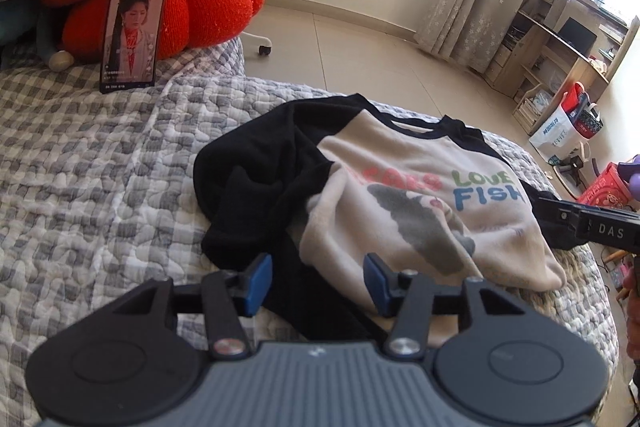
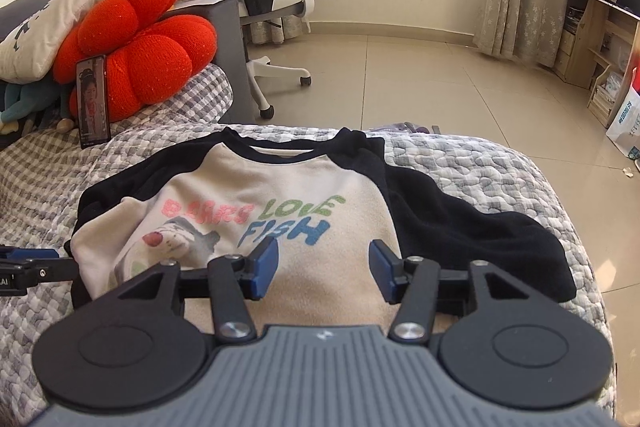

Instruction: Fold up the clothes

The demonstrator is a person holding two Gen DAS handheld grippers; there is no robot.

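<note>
Grey checked quilted bed (image 2: 460, 163) carries the cream fleece sweatshirt with black sleeves (image 2: 280, 187) just ahead of both tongs, left tongs (image 1: 316, 281) and right tongs (image 2: 323, 269), which stand apart, empty; each should pinch one hem corner evenly.

A bed (image 2: 472, 163) carries everything, covered by a quilted bedspread (image 1: 100, 187) in grey-and-white check with a puffy pebble-like stitch. Flat on the quilt lies a cream sweatshirt (image 2: 296, 195) with black raglan sleeves — printed "LOVE FISH" across the chest — one sleeve bunched on itself at the side toward the cushion. Further back sits a red pumpkin-shaped knitted cushion (image 2: 148, 63), with a smartphone (image 1: 134, 31) propped upright against it, screen lit. A white pillow (image 2: 52, 27) with dark print leans behind the cushion.
</note>
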